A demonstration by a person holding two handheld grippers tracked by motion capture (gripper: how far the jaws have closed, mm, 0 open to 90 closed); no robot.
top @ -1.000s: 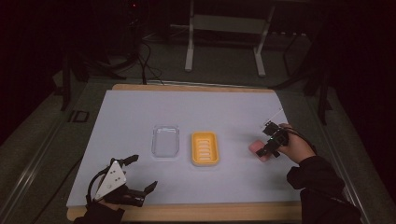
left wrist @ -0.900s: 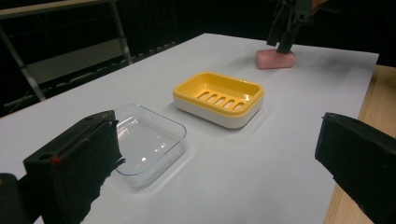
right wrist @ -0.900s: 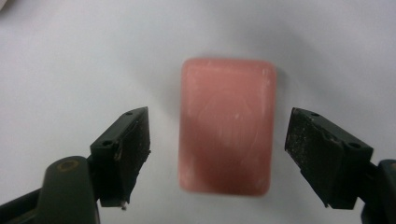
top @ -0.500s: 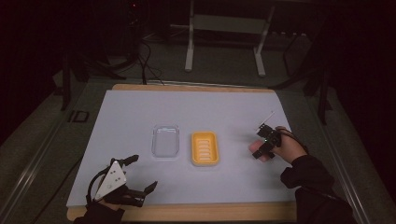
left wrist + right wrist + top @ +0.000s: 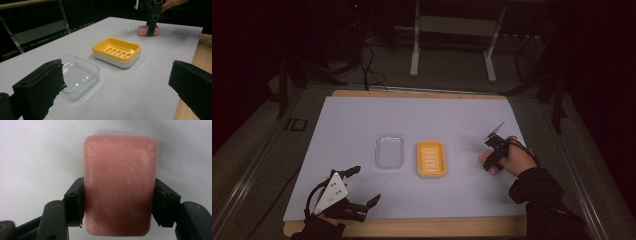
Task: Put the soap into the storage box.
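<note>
Over on the right side of the table (image 5: pixel 362 125), we've got the right gripper (image 5: pixel 490 161) down on the pink soap bar (image 5: pixel 120 185), well apart from the yellow soap dish (image 5: pixel 431 159) in the middle. In the right gripper view the jaws sit on either long side of the bar, pressed up against it around its lower half, so we're calling that clamped on the soap. The bar looks to be lying flat on the white surface, stamped face up, not lifted as far as we can tell.

Handling-wise, we'd guess it's a fairly light, solid block, firm but soft enough to dent if squeezed hard. The surface looks dry and a bit chalky, so probably not too slippery, though the rounded edges could let it squirt out if the squeeze is uneven. Across the narrow width is the sensible place to hold, and that's where the jaws are. A bit closer to the middle of its length would balance better, since most of the bar pokes out past the fingertips.

Our left gripper (image 5: pixel 362 186) hangs near the front left corner with its jaws spread wide and nothing between them, aimed toward the clear lid (image 5: pixel 78 75) just beside the dish.
</note>
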